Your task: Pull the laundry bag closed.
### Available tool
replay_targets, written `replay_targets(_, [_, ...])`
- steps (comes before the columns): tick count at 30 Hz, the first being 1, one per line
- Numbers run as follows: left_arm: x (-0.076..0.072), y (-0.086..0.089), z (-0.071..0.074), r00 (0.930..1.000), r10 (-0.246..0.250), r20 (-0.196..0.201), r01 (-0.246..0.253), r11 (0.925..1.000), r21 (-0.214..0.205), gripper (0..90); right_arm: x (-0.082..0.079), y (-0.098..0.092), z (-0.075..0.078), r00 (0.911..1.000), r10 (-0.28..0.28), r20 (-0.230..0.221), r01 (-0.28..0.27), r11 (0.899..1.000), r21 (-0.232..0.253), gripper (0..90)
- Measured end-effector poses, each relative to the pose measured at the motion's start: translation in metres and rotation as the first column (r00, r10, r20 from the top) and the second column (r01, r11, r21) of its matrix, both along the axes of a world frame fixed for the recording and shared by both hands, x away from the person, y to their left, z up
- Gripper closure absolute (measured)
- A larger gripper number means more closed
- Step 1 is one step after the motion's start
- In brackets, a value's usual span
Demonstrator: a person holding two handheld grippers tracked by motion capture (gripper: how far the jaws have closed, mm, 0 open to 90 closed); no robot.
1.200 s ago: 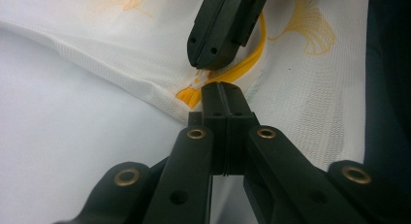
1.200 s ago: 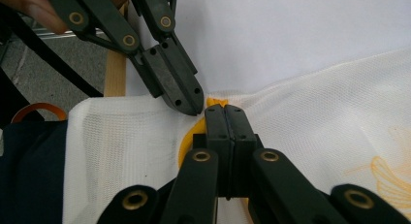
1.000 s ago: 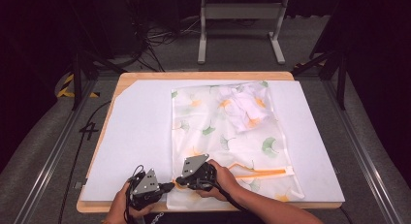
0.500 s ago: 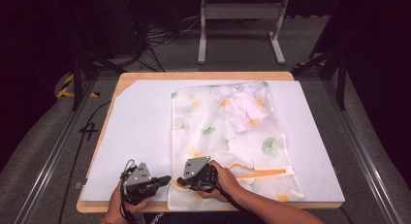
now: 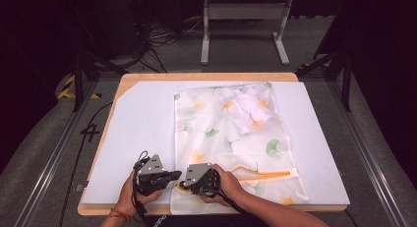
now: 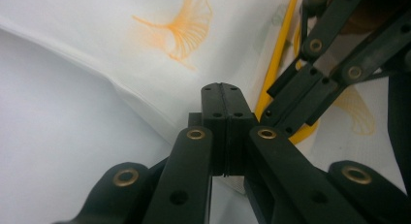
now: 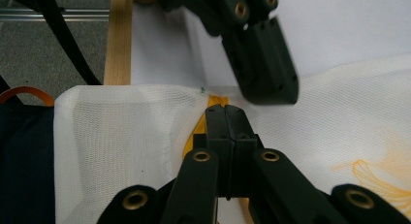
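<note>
My left gripper [image 5: 173, 175], clenched empty, has slid back beside the clenched right gripper [image 5: 183, 184] at the mesh laundry bag's [image 5: 231, 133] yellow zipper [image 5: 265, 175]: likely regrasping there.

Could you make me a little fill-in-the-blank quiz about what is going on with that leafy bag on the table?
1. The mesh bag is printed with orange and ____ leaves.
2. The zipper near the bag's front end is coloured ____.
3. The jaws of the left gripper are ____.
4. The right gripper has its tips at the ____ end of the zipper.

Missing words: green; orange; shut; left
</note>
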State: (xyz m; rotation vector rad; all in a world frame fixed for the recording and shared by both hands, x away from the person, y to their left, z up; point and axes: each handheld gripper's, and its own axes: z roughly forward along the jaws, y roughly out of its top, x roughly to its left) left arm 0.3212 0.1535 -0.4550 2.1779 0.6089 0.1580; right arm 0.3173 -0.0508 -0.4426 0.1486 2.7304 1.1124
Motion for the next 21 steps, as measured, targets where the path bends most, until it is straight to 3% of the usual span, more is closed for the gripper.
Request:
replay_targets(2, [-0.0002, -0.0018, -0.0022, 1.0, -0.003, -0.001, 0.003, 0.9997, 0.024, 90.0, -0.0004, -0.0006, -0.0001, 1.0, 0.003, 0.003, -0.003, 1.0, 0.003, 90.0])
replay_targets(4, [-0.0014, -0.0041, -0.0025, 0.9997, -0.014, 0.022, 0.013, 0.9981, 0.06, 90.0, -0.0007, -0.0014, -0.0003, 1.0, 0.002, 0.007, -0.002, 1.0, 0.004, 90.0])
replay_targets(6, [-0.0007, -0.0032, -0.0029, 0.9996, -0.018, 0.022, 0.017, 0.9982, 0.058, 90.0, -0.0007, -0.0022, -0.0003, 0.9999, 0.006, 0.01, -0.006, 1.0, 0.003, 90.0])
replay_targets(8, [-0.0015, -0.0033, -0.0023, 0.9984, -0.034, 0.046, 0.03, 0.996, 0.084, 90.0, -0.0011, -0.0023, -0.0002, 0.9998, 0.008, 0.02, -0.008, 1.0, 0.001, 90.0])
replay_targets(21, [-0.0004, -0.0022, -0.0031, 0.998, -0.046, 0.044, 0.042, 0.9962, 0.077, 90.0, -0.0022, -0.0094, 0.0026, 0.9997, 0.006, 0.023, -0.005, 1.0, -0.011, 90.0])
